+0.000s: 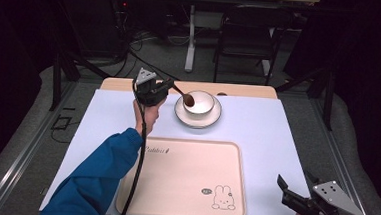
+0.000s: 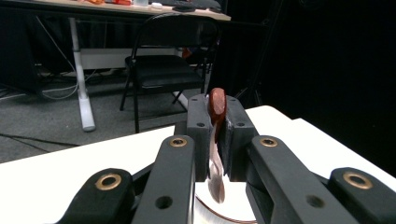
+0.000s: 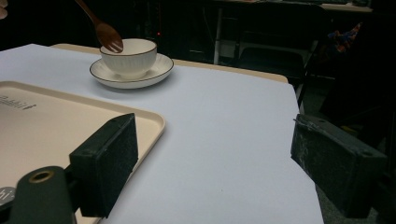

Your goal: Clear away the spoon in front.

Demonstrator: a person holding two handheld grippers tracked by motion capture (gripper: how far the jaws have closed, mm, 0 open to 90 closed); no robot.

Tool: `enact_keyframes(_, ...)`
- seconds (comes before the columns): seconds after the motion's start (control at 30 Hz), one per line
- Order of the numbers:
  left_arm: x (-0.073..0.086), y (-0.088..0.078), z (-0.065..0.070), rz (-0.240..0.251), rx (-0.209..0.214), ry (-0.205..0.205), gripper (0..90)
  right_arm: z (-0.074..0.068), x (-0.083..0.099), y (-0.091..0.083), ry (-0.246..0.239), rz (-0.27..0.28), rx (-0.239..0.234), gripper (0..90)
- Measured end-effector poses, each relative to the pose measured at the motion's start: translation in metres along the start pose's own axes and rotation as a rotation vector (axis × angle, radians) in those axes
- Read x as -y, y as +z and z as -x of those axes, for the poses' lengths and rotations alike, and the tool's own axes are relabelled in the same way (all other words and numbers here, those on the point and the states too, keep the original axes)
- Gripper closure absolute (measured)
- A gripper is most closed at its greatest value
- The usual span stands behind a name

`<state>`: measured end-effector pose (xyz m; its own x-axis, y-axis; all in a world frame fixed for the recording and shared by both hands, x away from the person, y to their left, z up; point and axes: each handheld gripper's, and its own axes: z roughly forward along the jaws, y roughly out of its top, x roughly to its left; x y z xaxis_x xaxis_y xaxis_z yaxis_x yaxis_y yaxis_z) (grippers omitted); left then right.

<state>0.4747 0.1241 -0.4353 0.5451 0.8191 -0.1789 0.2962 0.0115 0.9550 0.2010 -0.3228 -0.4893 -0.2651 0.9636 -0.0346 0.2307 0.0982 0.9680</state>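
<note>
Your left gripper (image 1: 165, 87) pinches the wooden spoon (image 1: 183, 95) by its handle end, its head over the bowl (image 1: 198, 104). It's light, stiff, smooth: grip firmly. Your right gripper (image 1: 289, 189) stands spread, empty.

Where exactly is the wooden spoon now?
In the high view the wooden spoon is held by the left gripper, its head over the bowl on the saucer.
</note>
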Motion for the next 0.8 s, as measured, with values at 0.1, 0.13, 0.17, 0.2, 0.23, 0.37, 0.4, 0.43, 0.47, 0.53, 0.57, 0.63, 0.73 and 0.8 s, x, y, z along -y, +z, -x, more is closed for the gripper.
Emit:
enact_keyframes(0.1,-0.003,-0.006,0.0,0.002,0.009,0.007,84.0,0.0,0.0,0.0,0.0,0.0,0.0,14.1)
enact_keyframes(0.13,-0.004,-0.007,0.0,0.003,0.007,0.009,84.0,0.0,0.0,0.0,0.0,0.0,0.0,14.1)
enact_keyframes(0.17,-0.005,-0.009,-0.001,0.001,0.013,0.008,84.0,0.0,0.0,0.0,0.0,0.0,0.0,14.1)
enact_keyframes(0.2,-0.006,-0.011,-0.001,-0.001,0.017,0.012,84.0,0.0,0.0,0.0,-0.001,0.0,0.0,14.1)
enact_keyframes(0.23,-0.007,-0.013,-0.001,0.0,0.018,0.009,84.0,0.0,0.0,0.0,-0.001,0.0,0.0,14.1)
enact_keyframes(0.37,-0.01,-0.02,-0.002,-0.011,0.036,0.019,84.0,0.0,0.0,0.0,-0.002,-0.001,0.001,14.1)
enact_keyframes(0.4,-0.011,-0.023,-0.003,-0.017,0.039,0.02,84.0,0.0,0.0,0.0,-0.002,-0.001,0.0,14.1)
enact_keyframes(0.43,-0.011,-0.025,-0.003,-0.014,0.043,0.017,84.0,0.0,0.0,0.0,-0.002,-0.001,0.001,14.1)
enact_keyframes(0.47,-0.012,-0.027,-0.003,-0.022,0.05,0.021,84.1,0.0,0.0,0.0,-0.002,0.0,0.001,14.1)
enact_keyframes(0.53,-0.014,-0.032,-0.003,-0.024,0.055,0.025,84.0,0.0,0.0,0.0,-0.002,0.0,0.0,14.1)
enact_keyframes(0.57,-0.015,-0.035,-0.004,-0.031,0.062,0.022,84.0,0.0,0.0,0.0,-0.001,-0.001,0.001,14.1)
enact_keyframes(0.63,-0.017,-0.04,-0.005,-0.026,0.067,0.025,84.0,0.0,0.0,0.0,-0.002,-0.003,0.001,14.1)
enact_keyframes(0.73,-0.021,-0.049,-0.005,-0.018,0.078,0.029,84.1,0.0,0.0,0.0,-0.001,-0.001,0.002,14.1)
enact_keyframes(0.8,-0.023,-0.054,-0.005,-0.017,0.081,0.032,84.0,0.0,0.0,0.0,-0.003,-0.001,0.002,14.1)
